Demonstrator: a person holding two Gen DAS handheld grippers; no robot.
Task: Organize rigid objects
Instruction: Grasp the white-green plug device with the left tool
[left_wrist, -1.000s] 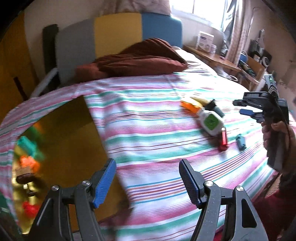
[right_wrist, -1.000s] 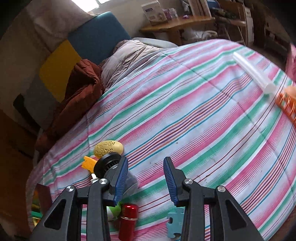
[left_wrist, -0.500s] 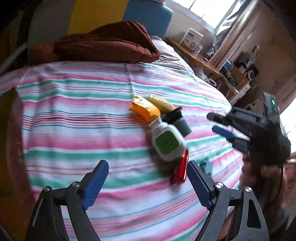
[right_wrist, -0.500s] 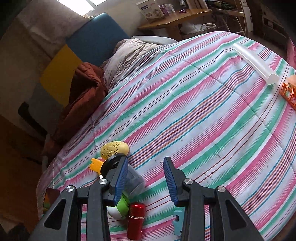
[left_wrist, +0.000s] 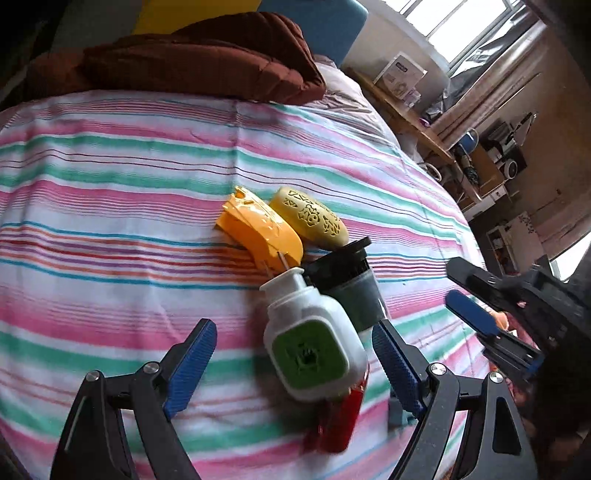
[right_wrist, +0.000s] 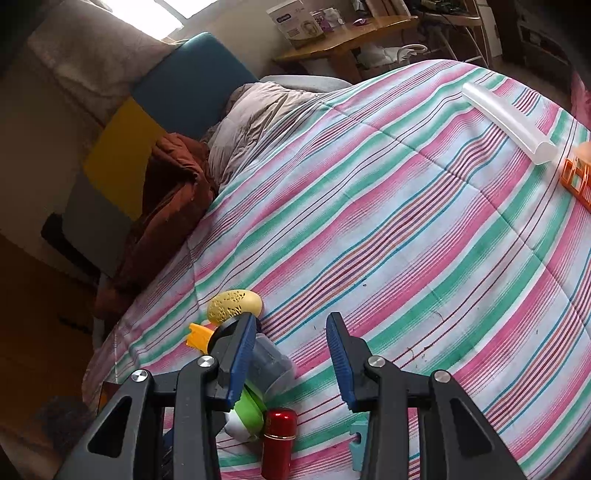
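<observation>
A cluster of small objects lies on the striped bedspread (left_wrist: 110, 206): a white bottle with a green label (left_wrist: 314, 339), an orange plastic piece (left_wrist: 258, 232), a yellow patterned oval (left_wrist: 310, 218), a dark jar with a black lid (left_wrist: 347, 280), a red cylinder (left_wrist: 340, 417) and a blue-grey puzzle piece (left_wrist: 397, 411). My left gripper (left_wrist: 295, 369) is open, its jaws on either side of the white bottle, just above it. My right gripper (right_wrist: 291, 354) is open and empty, to the right of the cluster; it also shows in the left wrist view (left_wrist: 495, 321).
A clear plastic tube (right_wrist: 509, 118) and an orange crate-like piece (right_wrist: 576, 181) lie at the bed's far right. A brown blanket (left_wrist: 199, 62) is heaped by the headboard. A wooden table (right_wrist: 347, 44) with boxes stands beyond the bed.
My left gripper has swung from the bed's left edge to the object cluster and closed in over the white bottle. My right gripper has barely moved.
</observation>
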